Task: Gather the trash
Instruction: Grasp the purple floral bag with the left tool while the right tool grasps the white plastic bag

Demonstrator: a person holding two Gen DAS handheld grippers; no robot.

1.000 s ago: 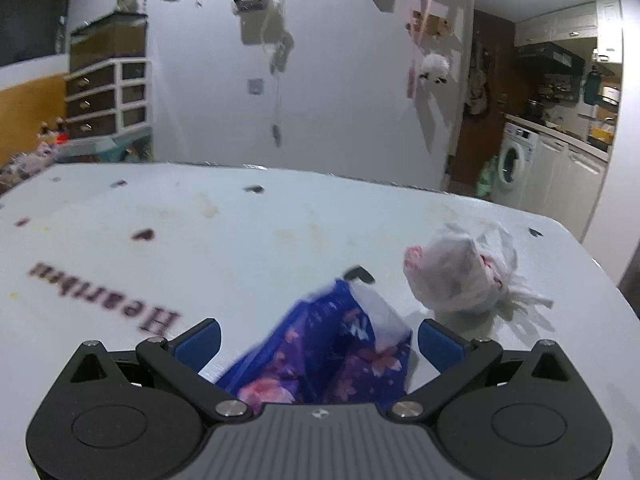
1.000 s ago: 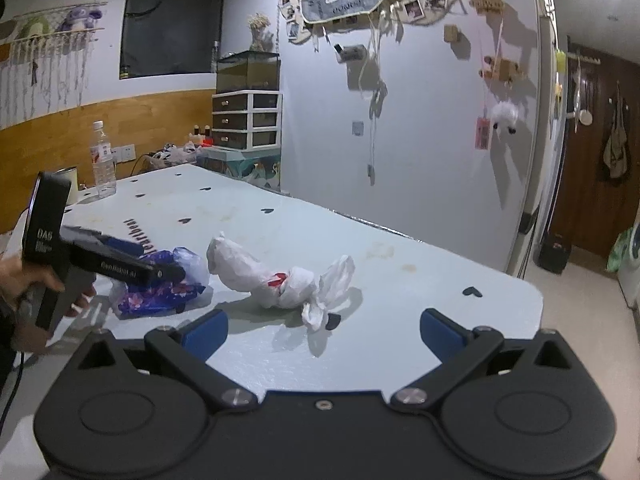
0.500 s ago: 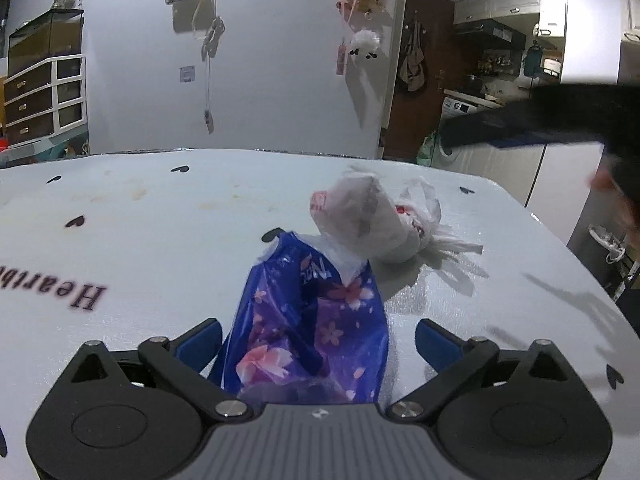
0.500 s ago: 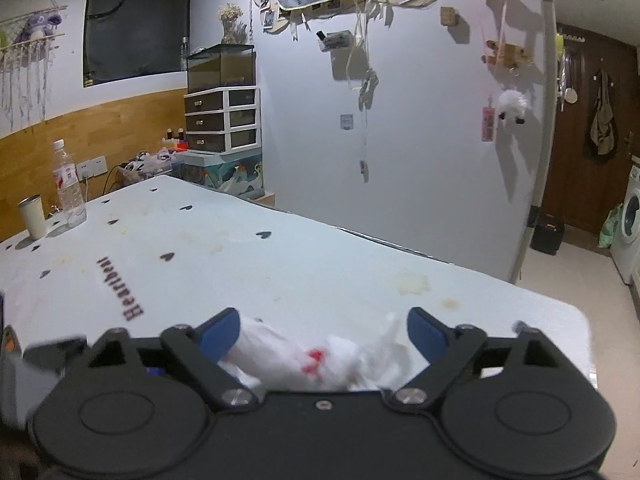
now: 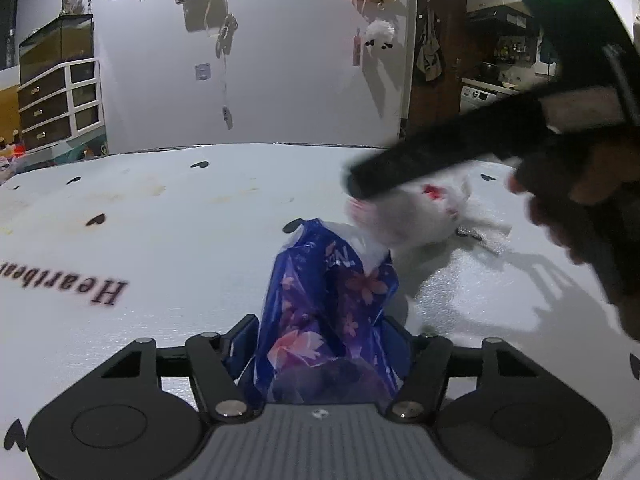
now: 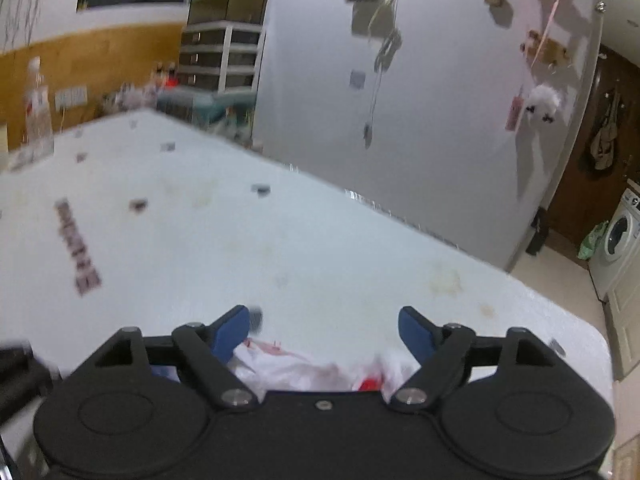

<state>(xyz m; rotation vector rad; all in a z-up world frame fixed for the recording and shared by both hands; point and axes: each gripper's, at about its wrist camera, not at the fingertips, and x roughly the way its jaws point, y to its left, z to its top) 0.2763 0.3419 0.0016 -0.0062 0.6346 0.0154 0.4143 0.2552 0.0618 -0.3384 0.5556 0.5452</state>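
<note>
Left wrist view: my left gripper [image 5: 320, 336], low centre of the frame, is closing its jaws on the blue floral bag [image 5: 328, 312], both pads against its sides; I would let the film bunch fully before lifting.

Right wrist view: my right gripper [image 6: 324, 332] is closing around the white bag [image 6: 304, 368], pads not yet pressing. The table [image 6: 320, 240] ends at right; open surface lies upper left.

Trash on the white table [image 5: 168, 248]: two plastic bags

Blue floral bag [image 5: 328, 312], crumpled, standing tall near the table's edge; white bag [image 5: 416, 216] with red marks, knotted and lumpy, touching it just behind.
</note>
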